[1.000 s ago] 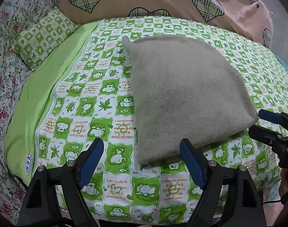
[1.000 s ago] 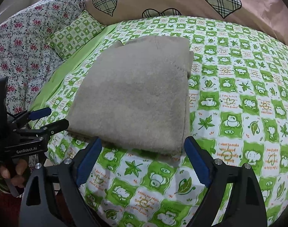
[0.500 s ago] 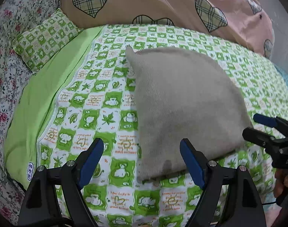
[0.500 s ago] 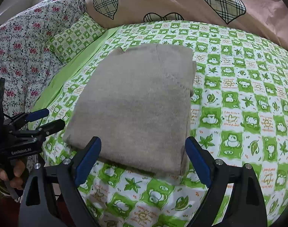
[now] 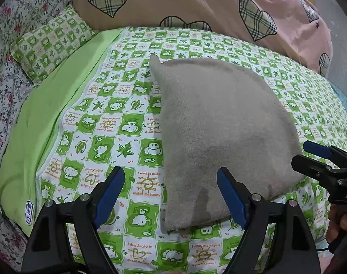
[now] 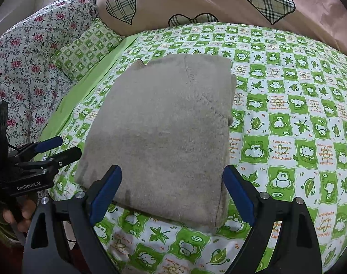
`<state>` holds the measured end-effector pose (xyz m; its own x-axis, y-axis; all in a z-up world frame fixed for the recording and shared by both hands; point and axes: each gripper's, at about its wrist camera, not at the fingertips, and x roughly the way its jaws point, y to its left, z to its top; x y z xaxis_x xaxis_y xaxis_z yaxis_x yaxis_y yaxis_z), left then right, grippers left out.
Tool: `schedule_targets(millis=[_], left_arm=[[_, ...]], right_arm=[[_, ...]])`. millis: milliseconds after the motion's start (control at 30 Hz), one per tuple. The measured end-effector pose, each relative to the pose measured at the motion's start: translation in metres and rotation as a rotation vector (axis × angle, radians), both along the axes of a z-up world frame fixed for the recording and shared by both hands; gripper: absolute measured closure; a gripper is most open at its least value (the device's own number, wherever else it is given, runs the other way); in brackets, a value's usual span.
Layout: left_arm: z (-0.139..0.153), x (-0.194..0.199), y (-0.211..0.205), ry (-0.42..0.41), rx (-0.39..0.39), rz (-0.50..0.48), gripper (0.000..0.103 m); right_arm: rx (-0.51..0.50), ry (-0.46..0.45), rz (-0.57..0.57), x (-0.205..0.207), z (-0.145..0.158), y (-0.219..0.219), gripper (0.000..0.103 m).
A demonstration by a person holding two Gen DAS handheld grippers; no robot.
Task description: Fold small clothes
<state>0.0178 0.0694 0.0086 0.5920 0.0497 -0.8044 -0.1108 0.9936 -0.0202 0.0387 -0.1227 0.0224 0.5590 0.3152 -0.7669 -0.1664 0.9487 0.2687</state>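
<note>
A folded grey knit garment is lying flat on the green checked bed, its long axis running away from the cameras toward the pink heart-patterned pillow. The left gripper is hovering spread at its near left corner; the right gripper is hovering spread over its near edge.

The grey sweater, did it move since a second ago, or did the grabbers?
The grabbers moved: both came in closer to the folded sweater, whose near corners now sit between their open jaws. Nothing was taken hold of or let go. The sweater looks unmoved, flat on the green sheet.
</note>
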Motion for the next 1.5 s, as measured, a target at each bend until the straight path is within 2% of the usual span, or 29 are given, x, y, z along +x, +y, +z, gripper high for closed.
schedule_targets(millis=[667, 1500], left_arm=[[0.002, 0.000, -0.014, -0.007, 0.005, -0.045, 0.020], [0.005, -0.001, -0.016, -0.018, 0.012, -0.056, 0.020]], right_arm=[[0.010, 0.022, -0.019, -0.005, -0.010, -0.004, 0.012], [0.011, 0.022, -0.018, -0.005, -0.011, 0.000, 0.011]])
